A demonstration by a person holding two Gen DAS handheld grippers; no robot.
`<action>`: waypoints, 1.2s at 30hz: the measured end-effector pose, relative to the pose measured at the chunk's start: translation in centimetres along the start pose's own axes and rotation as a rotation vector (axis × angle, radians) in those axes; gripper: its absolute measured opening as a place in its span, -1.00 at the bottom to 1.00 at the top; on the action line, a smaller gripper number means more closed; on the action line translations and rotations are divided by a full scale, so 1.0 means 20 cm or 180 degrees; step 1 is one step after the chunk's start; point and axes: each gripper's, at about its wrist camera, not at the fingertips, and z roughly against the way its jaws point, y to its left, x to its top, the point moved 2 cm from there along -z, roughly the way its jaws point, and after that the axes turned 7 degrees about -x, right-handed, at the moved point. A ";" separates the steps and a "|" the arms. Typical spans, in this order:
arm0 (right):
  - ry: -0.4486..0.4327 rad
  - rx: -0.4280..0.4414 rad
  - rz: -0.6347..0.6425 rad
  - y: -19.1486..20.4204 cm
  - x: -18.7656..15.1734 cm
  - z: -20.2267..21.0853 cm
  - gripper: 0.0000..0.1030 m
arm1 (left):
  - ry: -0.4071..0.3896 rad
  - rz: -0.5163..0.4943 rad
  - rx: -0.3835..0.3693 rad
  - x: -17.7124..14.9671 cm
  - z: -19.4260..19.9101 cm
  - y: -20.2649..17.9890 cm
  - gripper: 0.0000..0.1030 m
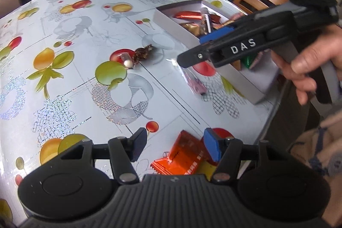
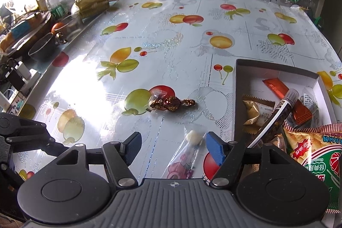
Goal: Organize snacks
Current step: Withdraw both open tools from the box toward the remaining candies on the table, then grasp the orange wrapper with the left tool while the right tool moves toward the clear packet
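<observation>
Table [image 2: 213, 20]: a fruit-print plastic cloth, glossy and glaring ahead-left of the right fingers; I judge wrappers slide on it sooner than lift.
Snack box [image 2: 237, 99]: open white tray just right of the right gripper's blue pad, already holding a prawn-cracker bag [image 2: 314, 149], an orange bar, a gold packet and a dark tube [image 2: 275, 119]; its near wall stands in the way of any low sweep, and a knock could shove it toward the table edge.
Right gripper [image 2: 172, 145]: fingers apart, nothing clamped, a clear lollipop sachet [image 2: 188, 153] lying between them on the cloth; the film is thin and flat, so the pads may close over it and miss.
Left gripper [image 1: 174, 145]: fingers apart and empty, an orange wafer packet [image 1: 181, 157] lying between them, nearer the blue pad; it sits near the table's edge, so a push could send it off.
Crowding: in the left wrist view the right gripper hangs just ahead of the left fingers; both closing together risks a bump.
Brown twist candy [image 2: 173, 103]: well ahead of the right fingers, touching a small clear-wrapped sweet [image 1: 127, 61], so grabbing one could drag the other.
</observation>
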 end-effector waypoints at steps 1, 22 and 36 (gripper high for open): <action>0.0007 -0.0001 -0.0001 0.00 0.00 0.00 0.32 | 0.0027 -0.0037 -0.0022 0.00 0.00 0.00 0.15; 0.0113 -0.0233 -0.0149 0.00 -0.06 -0.10 0.19 | 0.0506 -0.0977 -0.0222 -0.06 -0.21 -0.12 0.15; 0.0129 -0.0228 -0.0097 -0.01 -0.04 -0.10 0.19 | 0.0278 -0.0548 0.0384 -0.01 -0.25 0.01 0.15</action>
